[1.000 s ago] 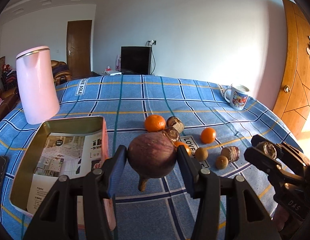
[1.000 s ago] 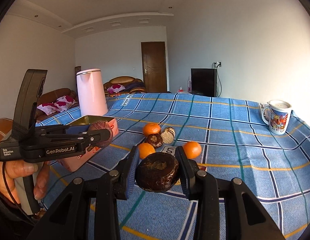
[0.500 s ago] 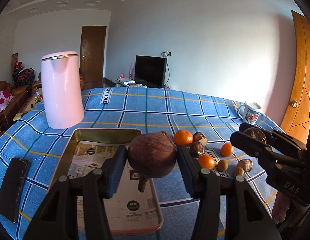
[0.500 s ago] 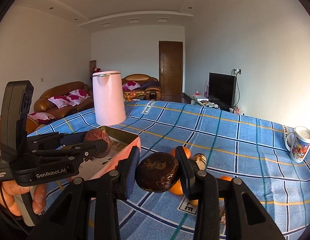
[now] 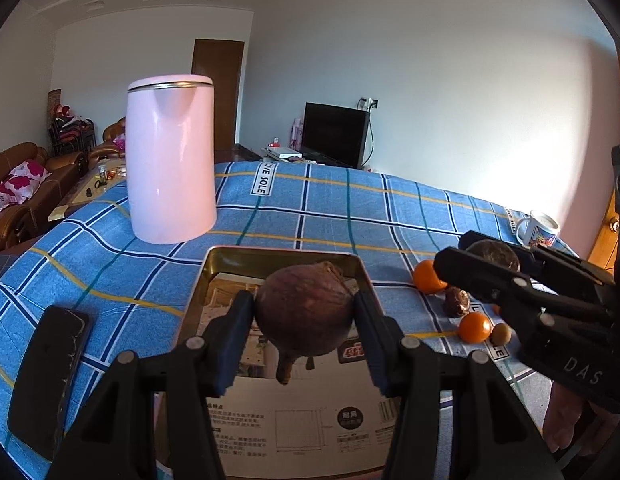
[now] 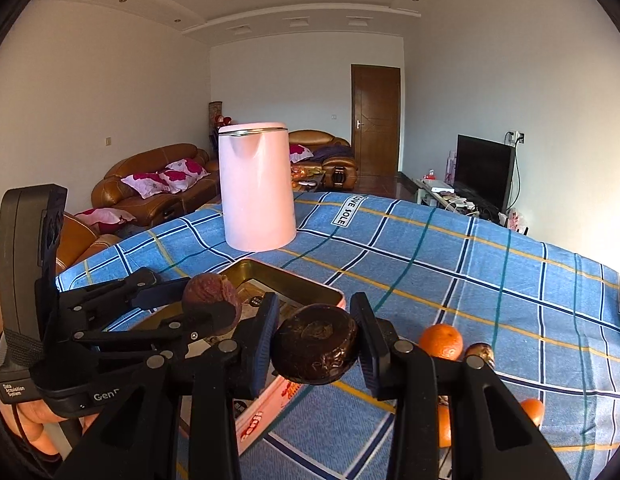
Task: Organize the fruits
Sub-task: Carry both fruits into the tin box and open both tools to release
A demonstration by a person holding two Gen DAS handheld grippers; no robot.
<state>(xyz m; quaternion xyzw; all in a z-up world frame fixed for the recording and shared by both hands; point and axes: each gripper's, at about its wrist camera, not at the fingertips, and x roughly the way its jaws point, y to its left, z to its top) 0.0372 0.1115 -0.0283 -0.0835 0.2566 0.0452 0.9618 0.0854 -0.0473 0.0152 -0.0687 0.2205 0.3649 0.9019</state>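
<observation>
Left gripper pinches purple fruit above tin tray; right gripper clamps dark fruit. We see no fruit in tray; oranges remain on cloth.

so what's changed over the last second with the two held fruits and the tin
Both grippers carried their fruit leftward from the loose fruit toward the tin tray. The left gripper now holds its purple-brown fruit above the tray's inside; the right gripper holds its dark fruit near the tray's corner. Neither let go. The pink kettle, mug and oranges stayed put.
</observation>
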